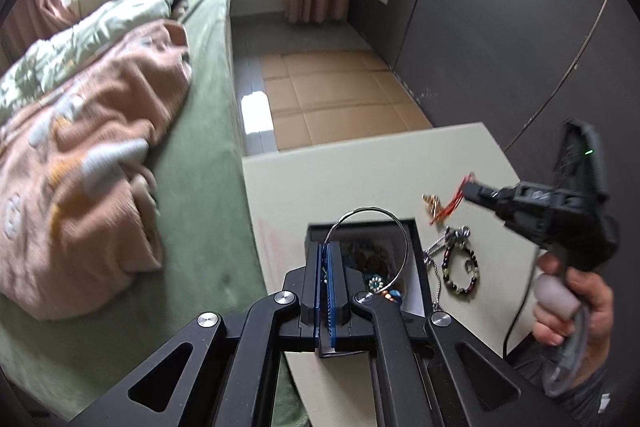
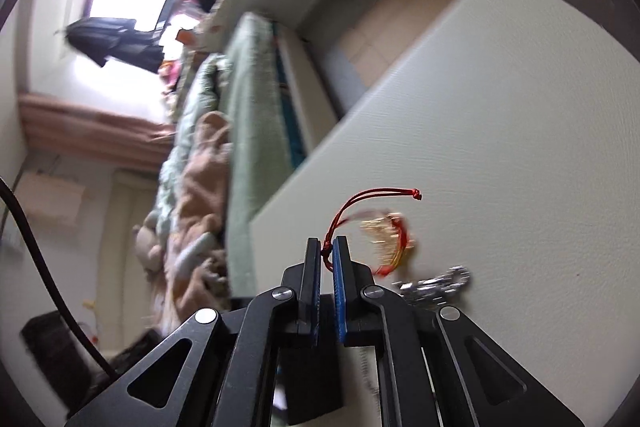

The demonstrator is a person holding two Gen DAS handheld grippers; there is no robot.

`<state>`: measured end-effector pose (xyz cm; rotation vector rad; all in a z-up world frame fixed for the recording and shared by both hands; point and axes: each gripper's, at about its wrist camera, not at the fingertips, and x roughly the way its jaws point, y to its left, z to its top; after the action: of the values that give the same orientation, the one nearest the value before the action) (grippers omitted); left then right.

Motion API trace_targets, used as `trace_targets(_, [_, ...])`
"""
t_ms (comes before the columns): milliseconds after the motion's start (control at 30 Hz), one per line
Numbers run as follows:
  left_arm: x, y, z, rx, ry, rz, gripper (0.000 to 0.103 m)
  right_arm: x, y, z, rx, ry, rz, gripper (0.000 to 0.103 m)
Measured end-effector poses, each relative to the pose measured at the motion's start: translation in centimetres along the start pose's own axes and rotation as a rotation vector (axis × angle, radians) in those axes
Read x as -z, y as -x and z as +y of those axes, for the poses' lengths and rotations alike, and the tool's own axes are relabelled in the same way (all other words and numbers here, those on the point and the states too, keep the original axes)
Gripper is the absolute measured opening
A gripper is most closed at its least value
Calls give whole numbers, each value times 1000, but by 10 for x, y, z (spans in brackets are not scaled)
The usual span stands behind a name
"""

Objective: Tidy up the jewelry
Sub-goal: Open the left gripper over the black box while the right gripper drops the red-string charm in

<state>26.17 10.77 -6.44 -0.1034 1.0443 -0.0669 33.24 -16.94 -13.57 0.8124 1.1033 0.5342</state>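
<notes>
My left gripper (image 1: 328, 247) is shut on a thin silver wire bangle (image 1: 384, 227), which it holds over a black jewelry box (image 1: 416, 239) with several beaded pieces inside. My right gripper (image 2: 327, 243) is shut on the red cord (image 2: 360, 203) of a red-and-gold charm bracelet (image 2: 390, 241) that hangs blurred just above the table. In the left wrist view the right gripper (image 1: 470, 189) hovers right of the box with the red cord (image 1: 452, 205) trailing from it. A dark beaded bracelet (image 1: 460, 271) and a silver chain (image 1: 438, 251) lie beside the box.
The pale tabletop (image 1: 360, 167) stands next to a green bed (image 1: 208, 147) with a pink blanket (image 1: 92, 155). A person's hand (image 1: 576, 307) grips the right tool's handle. Cardboard covers the floor (image 1: 340, 95) beyond the table, with dark wardrobe doors (image 1: 500, 27) at the right.
</notes>
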Motion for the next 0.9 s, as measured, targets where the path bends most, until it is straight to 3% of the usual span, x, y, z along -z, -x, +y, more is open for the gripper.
trace_targets(400, [3,-50,12,54,84,93,4,26,5,51,-126,156,34,8])
trace_targets(567, [6,-47,19,59,95,94,5,32,-3,63,-157,193,63,8])
trace_targets(600, [6,-46,20,60,98,90,8,34,-4,65,-168,201,69,8])
trace_targets(667, [7,-38,24,63,107,75,31,38,-6,70,-189,215,79,8])
trace_targets(700, [7,-34,25,66,111,66,56,39,-7,72,-195,220,84,8])
trace_targets(733, [6,-31,27,70,113,57,70,41,-8,74,-199,225,88,8])
trace_targets(900, [9,-6,42,35,131,0,71,46,-18,80,-229,229,117,8])
